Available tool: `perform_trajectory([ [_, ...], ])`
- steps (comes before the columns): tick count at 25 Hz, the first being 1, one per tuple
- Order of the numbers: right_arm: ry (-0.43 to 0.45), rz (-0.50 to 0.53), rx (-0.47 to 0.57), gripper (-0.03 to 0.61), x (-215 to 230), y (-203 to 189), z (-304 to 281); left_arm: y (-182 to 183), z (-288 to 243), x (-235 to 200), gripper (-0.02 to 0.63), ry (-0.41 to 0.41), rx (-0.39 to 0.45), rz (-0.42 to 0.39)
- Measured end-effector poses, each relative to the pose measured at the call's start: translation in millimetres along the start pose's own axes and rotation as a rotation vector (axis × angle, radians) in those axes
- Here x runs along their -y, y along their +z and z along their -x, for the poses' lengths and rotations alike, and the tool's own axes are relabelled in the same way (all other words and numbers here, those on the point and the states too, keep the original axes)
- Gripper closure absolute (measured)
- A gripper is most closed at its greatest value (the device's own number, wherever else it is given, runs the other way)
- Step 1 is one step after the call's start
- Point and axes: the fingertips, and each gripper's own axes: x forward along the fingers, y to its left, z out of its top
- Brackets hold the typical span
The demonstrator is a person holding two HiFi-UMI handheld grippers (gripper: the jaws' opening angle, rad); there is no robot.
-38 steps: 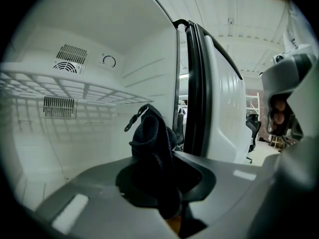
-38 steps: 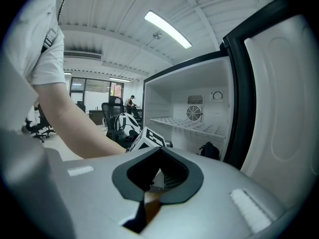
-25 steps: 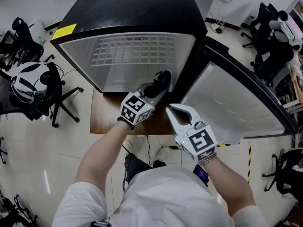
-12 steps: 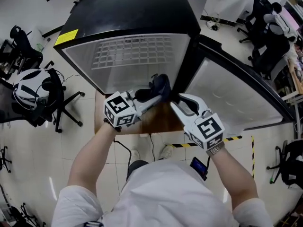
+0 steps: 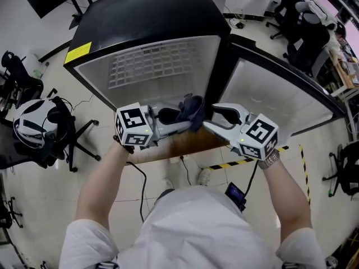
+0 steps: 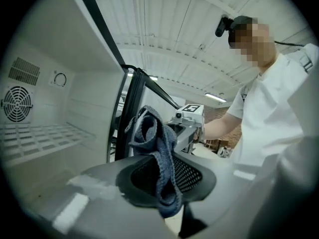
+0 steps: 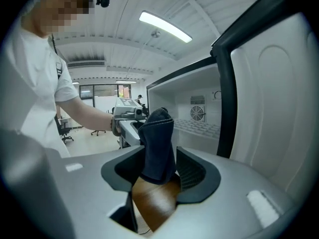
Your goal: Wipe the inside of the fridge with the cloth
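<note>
Fridge: we find the black-topped fridge (image 5: pixel 151 15) standing on a wooden board (image 5: pixel 185 145), with its door (image 5: pixel 280 102) swung wide to the right.
Interior: we note white walls, a wire shelf (image 5: pixel 154 63) across the compartment and a round fan grille (image 6: pixel 16 103) on the rear wall.
Cloth: the dark blue cloth (image 5: pixel 192 110) is bunched in the air at the front of the opening. It sits beside the black door-side frame, between the two grippers.
Left gripper: the left gripper (image 5: pixel 187 122) points across toward the right. We read its jaws as clamped on the cloth, which rises in a bunch above them and trails a short end below.
Right gripper: the right gripper (image 5: pixel 210 116) faces the left one, tips close together. Its jaws have just been opening and now stand wide. The cloth's free end hangs between them with a gap on each side, so the pads are not pressing on it.
Operator: we see bare forearms and a white shirt at the bottom of the head view.
</note>
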Motion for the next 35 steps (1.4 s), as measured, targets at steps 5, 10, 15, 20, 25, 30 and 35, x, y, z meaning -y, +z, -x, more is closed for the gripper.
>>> perform_trajectory([
  [5,0.127,-0.034,-0.031,0.383,-27,-2,5,2,-6,27,0.548,-0.142,-0.029,0.026],
  [10,0.205,-0.045,-0.035,0.383,-47,-1,12,3,-12,48,0.548,-0.252,-0.056,0.046],
  [15,0.25,-0.069,-0.012,0.383,-58,4,21,9,-21,64,0.548,-0.34,-0.068,0.046],
  [20,0.303,-0.114,0.014,0.392,-69,3,30,10,-26,76,0.548,-0.392,-0.081,0.069],
  [25,0.35,-0.144,0.019,0.433,-81,-2,37,6,-31,88,0.548,-0.451,-0.124,0.089],
  [30,0.288,-0.151,0.047,0.476,-75,-5,43,4,-37,85,0.545,-0.421,-0.145,0.06],
  [35,0.14,-0.106,0.062,0.485,-54,-2,46,11,-45,63,0.514,-0.291,-0.122,-0.005],
])
